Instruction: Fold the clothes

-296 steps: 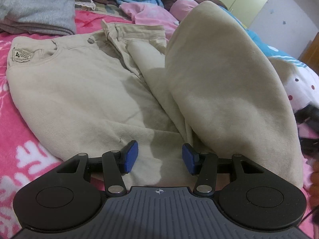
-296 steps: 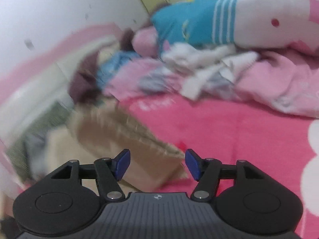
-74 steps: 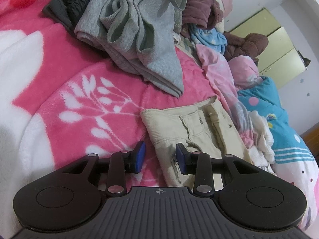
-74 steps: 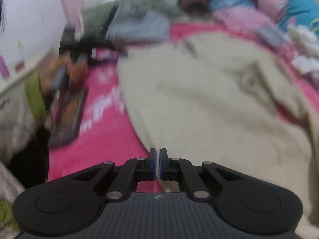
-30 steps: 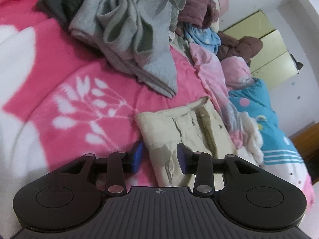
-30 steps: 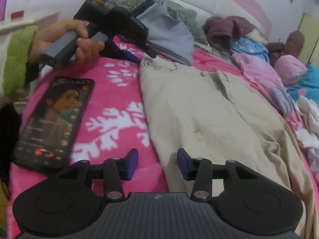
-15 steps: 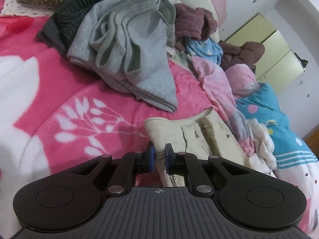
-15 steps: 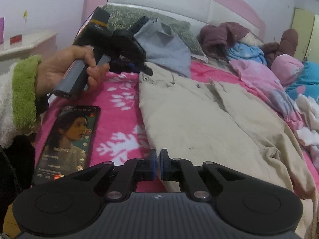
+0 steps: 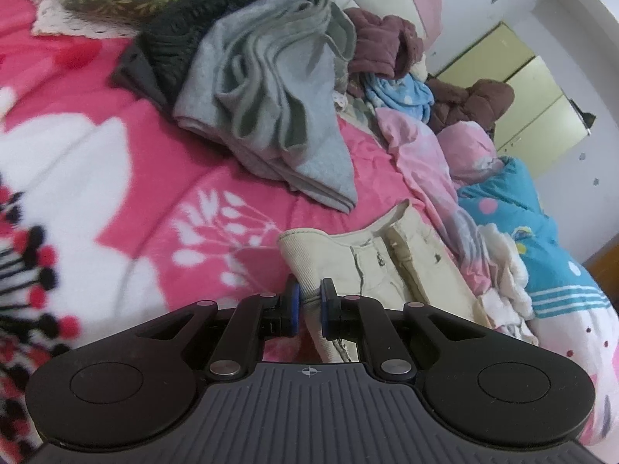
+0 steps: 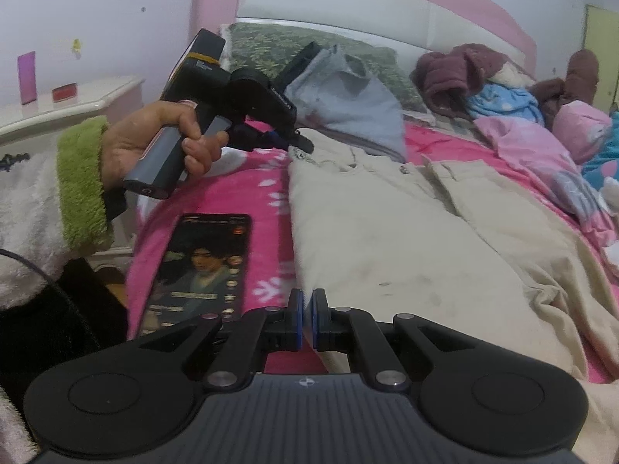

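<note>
The beige trousers point(image 10: 406, 239) lie spread out flat on the pink flowered blanket point(image 9: 116, 178), straight ahead of the right gripper point(image 10: 305, 323). The waist end is at the far side and the legs run back toward that tool and off to its right.

The left gripper point(image 9: 307, 309) has its blue pads pinched on the corner of the waistband. The cloth sits right between its two fingers, and that corner looks lifted a little off the blanket. In the right wrist view you can see a hand point(image 10: 162, 143) holding this same tool up at the far left corner of the trousers.

The right gripper has its pads pressed close together at the near left edge of the trousers. It seems to be pinching that edge, but the cloth between the pads is hard to see.

So both tools hold the same long side of the trousers. My guess is that this side is about to be carried over to the other side, so one leg lands on the other. The trousers are open and wide now, so the folding of this piece looks mostly still to do.

A phone point(image 10: 197, 266) lies just left of the right tool. A folded grey garment point(image 9: 271, 112) sits beyond the left tool, next to a heap of other clothes point(image 9: 406, 89) that look unfolded.
</note>
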`<control>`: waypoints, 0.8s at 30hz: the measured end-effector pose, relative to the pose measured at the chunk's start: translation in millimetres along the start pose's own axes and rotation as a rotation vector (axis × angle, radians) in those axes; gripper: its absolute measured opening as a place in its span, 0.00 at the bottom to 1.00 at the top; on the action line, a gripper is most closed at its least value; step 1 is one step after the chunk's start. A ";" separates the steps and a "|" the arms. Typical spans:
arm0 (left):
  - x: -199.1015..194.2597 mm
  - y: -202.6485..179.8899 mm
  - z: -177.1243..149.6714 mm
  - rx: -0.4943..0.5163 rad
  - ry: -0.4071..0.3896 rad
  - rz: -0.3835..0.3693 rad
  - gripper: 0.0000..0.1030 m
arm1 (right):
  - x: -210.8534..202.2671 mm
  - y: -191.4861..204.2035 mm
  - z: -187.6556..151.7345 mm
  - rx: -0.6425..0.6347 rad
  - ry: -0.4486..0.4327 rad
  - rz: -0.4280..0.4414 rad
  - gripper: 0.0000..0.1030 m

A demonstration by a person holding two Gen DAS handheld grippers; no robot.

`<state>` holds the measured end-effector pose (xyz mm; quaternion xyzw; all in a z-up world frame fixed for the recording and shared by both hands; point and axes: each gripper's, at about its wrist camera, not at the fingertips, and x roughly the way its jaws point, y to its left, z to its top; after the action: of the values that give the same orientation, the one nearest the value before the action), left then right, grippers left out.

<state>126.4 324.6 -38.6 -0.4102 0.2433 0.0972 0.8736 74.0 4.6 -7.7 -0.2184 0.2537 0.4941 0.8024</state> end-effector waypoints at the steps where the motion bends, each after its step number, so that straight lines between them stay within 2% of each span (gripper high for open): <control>1: -3.4 2.4 -0.5 -0.004 0.000 0.001 0.08 | 0.4 2.4 -0.6 -0.002 0.003 0.008 0.05; 11: -10.5 20.0 -2.4 -0.013 0.044 0.022 0.09 | 7.1 11.1 -11.8 0.024 0.030 0.032 0.05; 14: -5.9 24.1 -1.5 -0.030 0.072 0.045 0.17 | 13.5 10.5 -15.7 0.048 0.052 0.032 0.06; 16: -8.9 29.4 2.2 -0.063 0.071 0.048 0.18 | 15.1 8.6 -17.5 0.073 0.060 0.031 0.09; 18: -15.5 32.1 4.5 -0.083 0.041 0.070 0.20 | 15.2 6.4 -18.3 0.098 0.068 0.034 0.13; 20: -24.2 33.5 6.7 -0.091 -0.006 0.110 0.22 | 8.4 3.2 -16.3 0.115 0.064 0.040 0.24; 24: -31.5 25.8 7.9 -0.048 -0.086 0.098 0.22 | -14.0 -3.7 -5.1 0.116 0.024 0.019 0.25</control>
<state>92.4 348.2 -35.7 -0.4141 0.2231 0.1632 0.8672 71.0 -9.6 -2.6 -0.1751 0.2936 0.4835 0.8058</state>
